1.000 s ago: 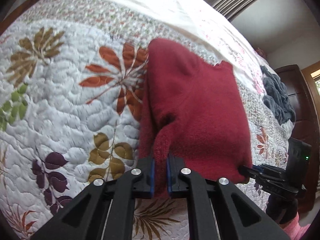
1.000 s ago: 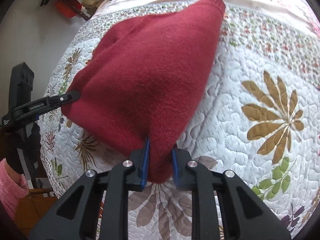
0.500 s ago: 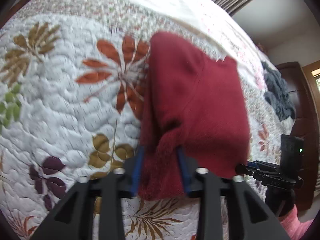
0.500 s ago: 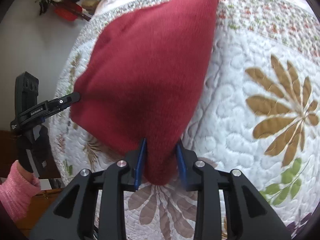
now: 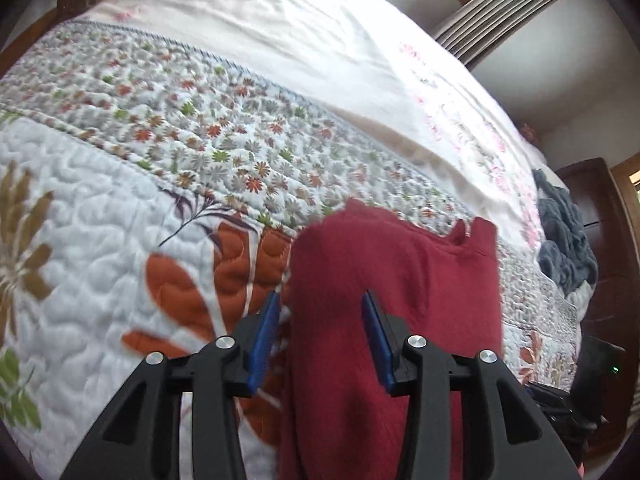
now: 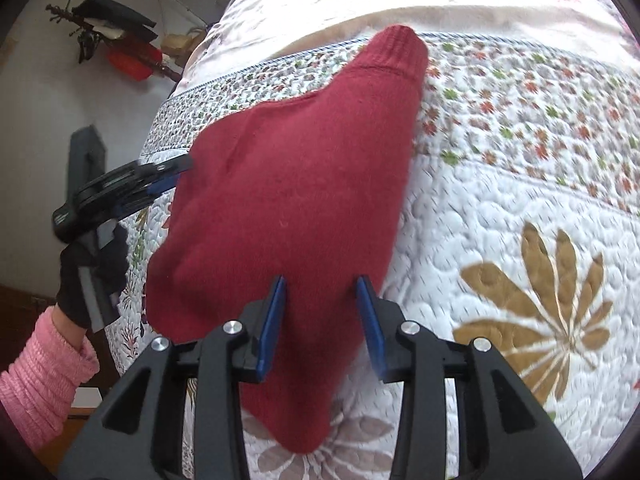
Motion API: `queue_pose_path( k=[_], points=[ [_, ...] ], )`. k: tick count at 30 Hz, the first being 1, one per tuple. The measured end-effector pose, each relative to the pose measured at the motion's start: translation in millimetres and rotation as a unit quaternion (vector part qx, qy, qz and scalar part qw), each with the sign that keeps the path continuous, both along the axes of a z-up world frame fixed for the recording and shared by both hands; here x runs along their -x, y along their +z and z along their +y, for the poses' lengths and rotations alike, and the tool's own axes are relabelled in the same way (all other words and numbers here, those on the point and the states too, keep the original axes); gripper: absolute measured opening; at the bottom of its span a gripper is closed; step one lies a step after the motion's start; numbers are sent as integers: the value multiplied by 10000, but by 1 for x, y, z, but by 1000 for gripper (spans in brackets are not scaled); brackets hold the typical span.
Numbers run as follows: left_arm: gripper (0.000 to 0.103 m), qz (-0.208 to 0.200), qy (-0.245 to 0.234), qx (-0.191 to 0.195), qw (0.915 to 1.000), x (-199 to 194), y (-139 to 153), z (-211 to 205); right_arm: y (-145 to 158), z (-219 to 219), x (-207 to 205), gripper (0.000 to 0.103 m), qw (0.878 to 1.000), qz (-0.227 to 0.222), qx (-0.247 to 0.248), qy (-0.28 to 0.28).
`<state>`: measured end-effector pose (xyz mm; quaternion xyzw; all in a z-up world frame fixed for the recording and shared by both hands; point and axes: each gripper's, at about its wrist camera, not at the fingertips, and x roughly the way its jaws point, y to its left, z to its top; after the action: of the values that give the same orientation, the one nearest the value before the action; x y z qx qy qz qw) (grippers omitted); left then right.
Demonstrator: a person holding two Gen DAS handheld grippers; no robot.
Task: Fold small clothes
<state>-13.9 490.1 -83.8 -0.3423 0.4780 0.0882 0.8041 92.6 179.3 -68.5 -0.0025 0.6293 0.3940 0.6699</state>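
1. Red knit garment (image 6: 288,200): lies folded on the quilted bedspread (image 6: 500,208), its near end close to the bed's near edge and its ribbed cuff (image 6: 394,54) pointing toward the floral border band (image 5: 224,120). In the left wrist view it sits just right of the orange leaf print (image 5: 224,272). It looks to be lying on its own weight, neither tool gripping it.

2. Your left tool (image 5: 320,334): jaws spread wide, blue pads either side of the garment's left edge without pinching it. Judged purpose: letting the fold settle flat.

3. Your right tool (image 6: 322,320): jaws likewise spread wide, straddling the garment's near right corner, nothing held. From this view the left tool (image 6: 160,172) shows at the garment's far-left side, carried by your gloved hand (image 6: 90,276) with a pink sleeve (image 6: 40,376).

4. Open room: bare quilt lies to the right of the garment around the tan leaf print (image 6: 552,304), and beyond it toward the pale sheet (image 5: 320,52). Both sides give you space to draw back.

5. Obstruction: a grey-blue heap of cloth (image 5: 564,248) lies near the bed's far right edge, well apart from the garment.

6. Caution: the garment's near end is close to the bed's edge; a snag on withdrawal could drag it off, in my judgement.
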Motion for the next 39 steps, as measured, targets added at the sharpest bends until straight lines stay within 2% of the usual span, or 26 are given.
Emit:
queue_pose_path(
  k=[1,2,3,6,10,13,16,18,23,27,30,32,35,39],
  points=[
    [34,-59,14,53,10000,-4,-2,1,-1,4,-1,40,10000,-44,30,16],
    [21,-75,9,62,10000,-7,-2,0,-1,6,-1,41,10000,-72,40,25],
    [15,-99,-26,-18,9999,-12,0,-1,-2,6,-2,41,9999,-105,45,27],
    [10,-284,-179,-400,9986,-21,16,-11,-5,12,2,41,9999,-124,39,3],
    [9,-740,-158,-568,9955,-30,39,-10,-7,18,2,41,9999,-162,53,-14],
    [9,-514,-131,-649,9965,-41,25,-2,-8,21,1,41,9997,-226,75,19],
    [9,-129,-81,-418,9990,-43,-7,10,-10,26,0,42,9996,-248,94,42],
    [9,-81,-96,-342,9993,-40,-17,12,-12,27,-2,43,9997,-236,87,37],
    [12,-121,-87,-318,9994,-33,-7,9,-17,28,-2,44,9998,-177,116,-16],
    [15,-198,-33,-749,9970,-13,23,0,-8,20,-1,43,9997,-156,56,-151],
    [15,-365,-113,-1144,9927,16,48,-20,8,11,8,43,9996,-221,-78,-130],
    [16,-402,-248,-1216,9915,32,57,-34,14,6,16,43,9997,-213,-119,-53],
    [18,-241,-491,-1267,9904,57,60,-61,14,2,33,43,9999,-59,-70,56],
    [19,67,-693,-1117,9913,82,43,-82,2,-1,51,43,9998,157,82,99]
  ],
)
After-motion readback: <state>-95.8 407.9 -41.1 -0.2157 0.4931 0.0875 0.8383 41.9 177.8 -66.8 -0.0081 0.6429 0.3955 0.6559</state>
